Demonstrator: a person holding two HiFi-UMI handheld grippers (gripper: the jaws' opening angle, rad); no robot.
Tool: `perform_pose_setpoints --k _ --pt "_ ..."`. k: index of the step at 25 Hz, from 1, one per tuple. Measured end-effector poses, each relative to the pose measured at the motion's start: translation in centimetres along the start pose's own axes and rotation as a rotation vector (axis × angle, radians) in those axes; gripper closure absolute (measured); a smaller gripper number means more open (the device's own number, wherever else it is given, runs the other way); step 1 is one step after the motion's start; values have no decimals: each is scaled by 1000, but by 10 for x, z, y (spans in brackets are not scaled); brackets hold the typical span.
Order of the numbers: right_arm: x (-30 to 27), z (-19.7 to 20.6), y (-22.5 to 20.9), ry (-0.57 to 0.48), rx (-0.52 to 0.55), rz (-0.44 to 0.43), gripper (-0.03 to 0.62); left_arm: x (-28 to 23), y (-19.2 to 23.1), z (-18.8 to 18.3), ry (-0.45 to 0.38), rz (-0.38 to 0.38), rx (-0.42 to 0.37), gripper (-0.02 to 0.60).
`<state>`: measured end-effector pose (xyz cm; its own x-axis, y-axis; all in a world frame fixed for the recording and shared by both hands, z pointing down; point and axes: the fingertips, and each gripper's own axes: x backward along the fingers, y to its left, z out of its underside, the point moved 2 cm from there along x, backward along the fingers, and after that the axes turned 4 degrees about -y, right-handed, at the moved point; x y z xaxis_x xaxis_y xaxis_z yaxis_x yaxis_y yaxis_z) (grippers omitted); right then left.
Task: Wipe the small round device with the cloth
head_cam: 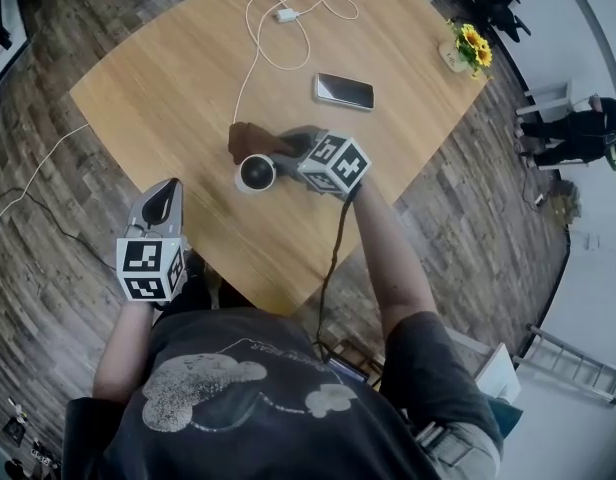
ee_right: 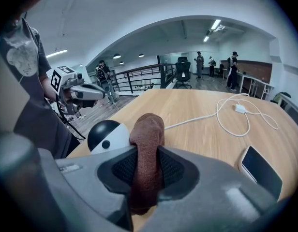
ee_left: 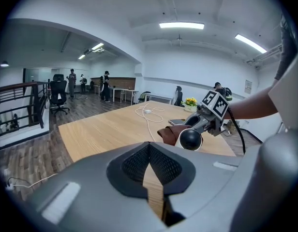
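Observation:
The small round device (head_cam: 256, 173), a white ball with a black front, stands on the wooden table (head_cam: 188, 78) near its front edge. My right gripper (head_cam: 273, 148) is shut on a brown cloth (head_cam: 246, 140). The cloth (ee_right: 148, 129) sticks out past the jaws and lies right beside the device (ee_right: 108, 135), on its far side. I cannot tell whether they touch. My left gripper (head_cam: 166, 190) hovers off the table's front left edge, shut with nothing in it (ee_left: 151, 163), pointing at the device (ee_left: 190, 139).
A black phone (head_cam: 343, 90) lies beyond the device. A white charger cable (head_cam: 288, 13) loops across the far part of the table and trails off the left edge. A small pot of yellow flowers (head_cam: 468, 48) stands at the right corner. People stand in the background.

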<state>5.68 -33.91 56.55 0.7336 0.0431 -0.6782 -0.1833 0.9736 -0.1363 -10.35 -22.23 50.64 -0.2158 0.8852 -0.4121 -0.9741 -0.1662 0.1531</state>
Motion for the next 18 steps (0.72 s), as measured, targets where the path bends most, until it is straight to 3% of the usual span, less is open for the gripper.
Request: perform_pose_setpoints --k 4,10,14,18 --pt "-8 12 -1 50 2 6 513 1 2 2 3 -2 2 563" --pt "2 19 -5 -1 -89 96 513 3 2 -1 -5 16 -1 563" --pt "25 19 -7 -75 -157 224 513 3 2 -7 -24 40 -11 563" --pt "58 15 -9 -181 -236 419 513 7 6 -14 -52 63 -14 563"
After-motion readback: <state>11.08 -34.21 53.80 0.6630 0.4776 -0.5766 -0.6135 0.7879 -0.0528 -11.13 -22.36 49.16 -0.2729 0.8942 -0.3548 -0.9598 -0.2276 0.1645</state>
